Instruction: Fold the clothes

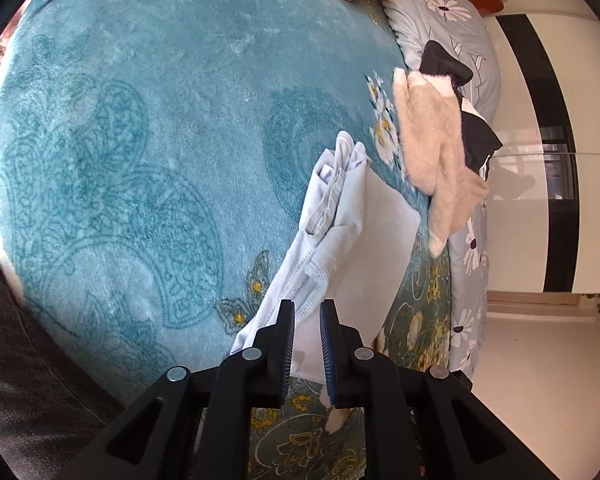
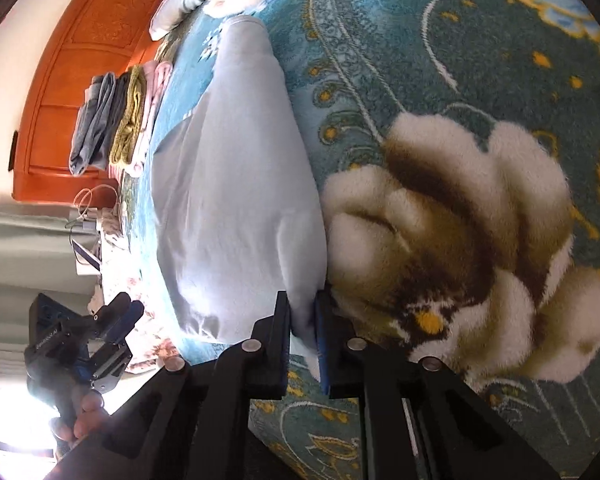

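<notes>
Cloth in the right claw (image 2: 302,300): the jaws are clenched on the near corner of the pale blue garment (image 2: 228,180), and I can see the fabric pinched between the two pads. From that corner the garment runs straight ahead of the claw, lying flat and long on the teal blanket (image 2: 380,60) that covers the bed. Just right of the claw, touching the garment's edge, is the big white flower (image 2: 460,240) woven into the blanket.

Far ahead and to the left of the right claw I've got a stack of folded clothes (image 2: 116,120) against the orange wooden headboard (image 2: 80,60).

Over to the left wrist view: the left claw (image 1: 307,308) is released, its jaws a narrow gap apart, and I see nothing pinched in them. In the right wrist view that claw (image 2: 126,310) sits off to the left, beside the bed's edge and clear of the garment, with a hand (image 2: 84,412) gripping its handle.

Ahead of the left claw the garment (image 1: 360,240) shows a doubled-over layer with seams along its left side. Beyond it and to the right lie a fluffy cream garment (image 1: 432,140) and, touching that, a black garment (image 1: 444,64).
</notes>
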A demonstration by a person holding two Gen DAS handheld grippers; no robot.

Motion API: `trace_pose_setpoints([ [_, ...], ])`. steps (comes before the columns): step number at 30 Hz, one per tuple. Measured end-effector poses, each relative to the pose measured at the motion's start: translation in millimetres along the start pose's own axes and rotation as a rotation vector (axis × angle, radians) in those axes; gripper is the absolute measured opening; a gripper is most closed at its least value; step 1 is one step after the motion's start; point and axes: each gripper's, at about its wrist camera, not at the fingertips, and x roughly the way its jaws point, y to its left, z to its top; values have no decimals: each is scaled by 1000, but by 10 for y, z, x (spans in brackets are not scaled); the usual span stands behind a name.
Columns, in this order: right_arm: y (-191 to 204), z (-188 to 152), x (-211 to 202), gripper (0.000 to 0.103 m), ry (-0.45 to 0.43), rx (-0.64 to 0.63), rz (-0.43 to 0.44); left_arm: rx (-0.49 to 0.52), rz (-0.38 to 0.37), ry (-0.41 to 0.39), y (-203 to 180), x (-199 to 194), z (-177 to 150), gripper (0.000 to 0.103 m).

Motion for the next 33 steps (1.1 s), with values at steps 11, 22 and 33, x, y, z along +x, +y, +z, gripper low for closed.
trace_pose_setpoints([
  [11, 83, 440, -745, 6, -139, -134, -10, -49, -9, 32, -7, 194, 155, 25],
  [22, -595, 728, -1260, 9, -213, 14, -106, 26, -46, 121, -502, 917, 528, 62],
  [33, -965, 203, -909, 55, -189, 246, 76, 70, 49, 181, -670, 1452, 659, 64],
])
